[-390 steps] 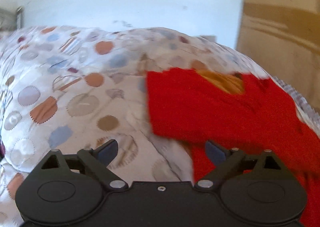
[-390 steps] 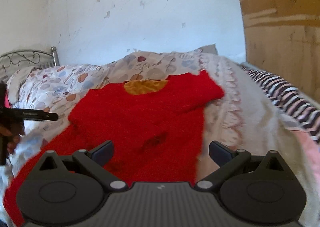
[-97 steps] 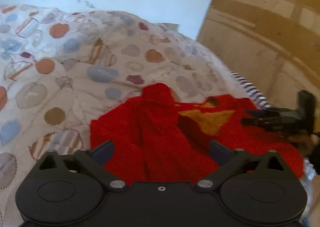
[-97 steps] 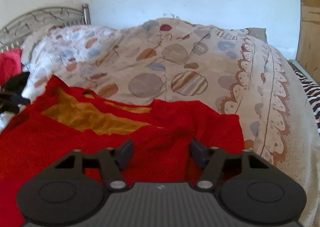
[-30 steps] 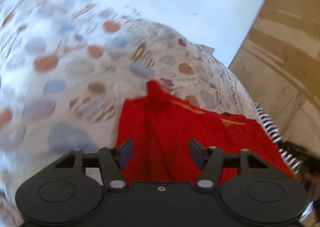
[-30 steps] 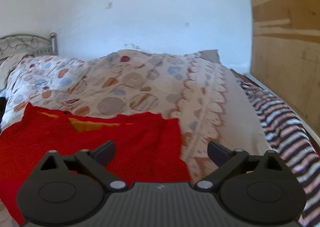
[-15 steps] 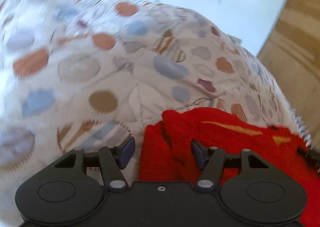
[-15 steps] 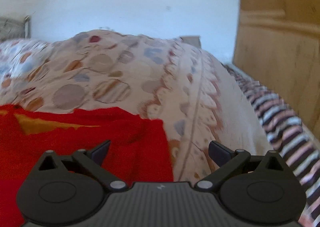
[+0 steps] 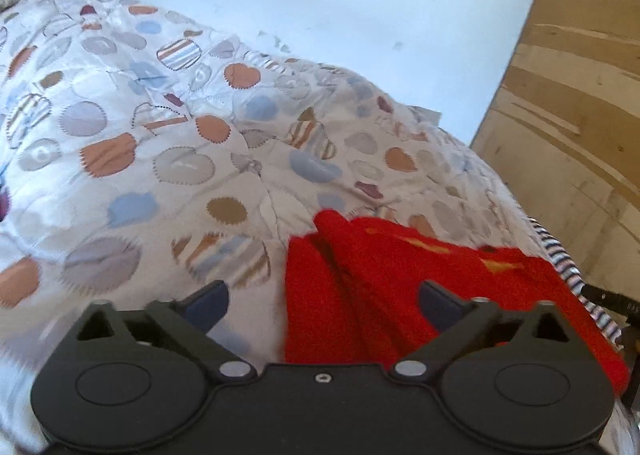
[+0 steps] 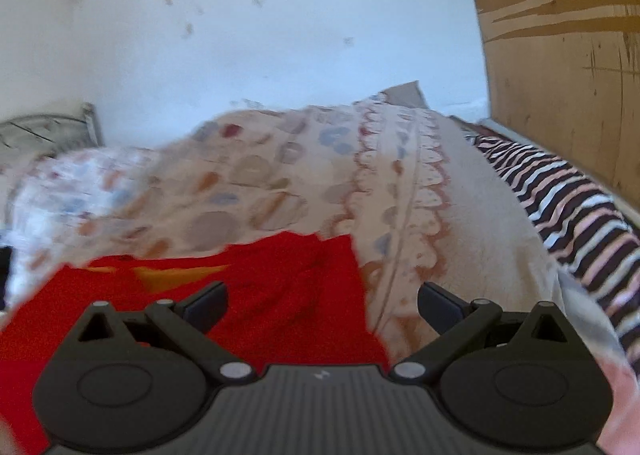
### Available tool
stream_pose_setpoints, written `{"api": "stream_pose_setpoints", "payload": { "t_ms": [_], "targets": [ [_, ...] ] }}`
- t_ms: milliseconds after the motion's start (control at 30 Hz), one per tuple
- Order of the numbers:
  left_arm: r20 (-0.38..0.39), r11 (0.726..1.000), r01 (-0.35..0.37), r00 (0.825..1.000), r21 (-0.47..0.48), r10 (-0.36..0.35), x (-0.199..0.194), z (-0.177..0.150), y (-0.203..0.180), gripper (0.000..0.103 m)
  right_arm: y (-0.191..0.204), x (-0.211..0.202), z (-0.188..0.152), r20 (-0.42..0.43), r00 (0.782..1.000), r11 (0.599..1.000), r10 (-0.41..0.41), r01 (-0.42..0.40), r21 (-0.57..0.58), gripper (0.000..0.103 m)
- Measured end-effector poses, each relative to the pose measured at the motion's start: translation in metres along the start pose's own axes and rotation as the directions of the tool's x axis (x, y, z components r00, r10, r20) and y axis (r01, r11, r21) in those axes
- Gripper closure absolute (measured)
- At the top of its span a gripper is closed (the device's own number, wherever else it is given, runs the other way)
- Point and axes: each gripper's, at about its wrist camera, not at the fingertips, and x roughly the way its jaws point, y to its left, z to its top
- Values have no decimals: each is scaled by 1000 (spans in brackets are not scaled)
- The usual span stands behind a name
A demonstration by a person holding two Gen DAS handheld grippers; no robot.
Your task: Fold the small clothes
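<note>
Left gripper (image 9: 323, 299), jaws opening, pads clear of the red garment (image 9: 400, 287) whose edge lies between them. Right gripper (image 10: 323, 299) gapes wide, empty, above the garment's right edge. Garment rests rumpled on the quilt (image 9: 160, 159). A fold seems just released; next, regrasp an edge.

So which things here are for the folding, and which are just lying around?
For the folding:
- fuzzy red garment with a yellow patch
- left gripper, jaws opening, nothing pinched
- right gripper, open

Just lying around:
- white quilt with coloured spots
- black-and-pink striped cloth
- metal bed frame
</note>
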Motion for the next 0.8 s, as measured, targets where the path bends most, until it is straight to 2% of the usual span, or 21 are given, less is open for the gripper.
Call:
{"api": "stream_pose_setpoints", "payload": {
  "t_ms": [167,233,267,333,367,400,433,467,500,533,567,700,800],
  "targets": [
    [-53,999,38,998,-20,-39,-36,-40,-9,2,14,-59,-25,17,996,994,87,-88,62,0],
    [-59,998,48,997,-46,-50,-44,-54,-14,13,17,-70,-36,9,994,990,105,-106,93,4],
    [-64,997,56,996,-49,-59,-46,-60,-17,17,18,-74,-41,9,995,989,103,-104,105,12],
    [-85,998,48,995,-45,-52,-46,-68,-23,35,22,-77,-50,-2,994,987,112,-110,121,25],
    [-96,997,51,994,-50,-56,-44,-71,-25,40,24,-77,-53,-11,993,985,117,-114,127,33],
    [-105,995,74,991,-65,-81,-42,-74,-27,52,25,-76,-57,-20,992,983,121,-118,138,38],
    [-113,992,91,989,-82,-100,-40,-76,-28,67,27,-75,-60,-29,991,981,130,-124,149,51],
    [-121,989,104,986,-100,-116,-37,-77,-28,77,28,-75,-61,-32,991,981,129,-123,149,68],
    [-126,987,113,984,-113,-127,-35,-76,-29,94,30,-75,-62,-30,993,984,115,-110,142,76],
    [-122,987,107,985,-124,-122,-36,-75,-30,95,30,-78,-61,-21,994,984,108,-104,144,88],
    [-114,987,92,988,-131,-107,-37,-72,-32,96,28,-80,-60,-13,994,982,105,-102,162,90],
    [-25,983,89,995,-163,-95,-70,-54,-33,97,25,-104,-51,40,996,979,81,-87,182,93],
    [-51,965,95,993,-245,-111,-78,-60,-21,97,25,-109,-58,15,997,979,70,-72,191,93]
  ]
}}
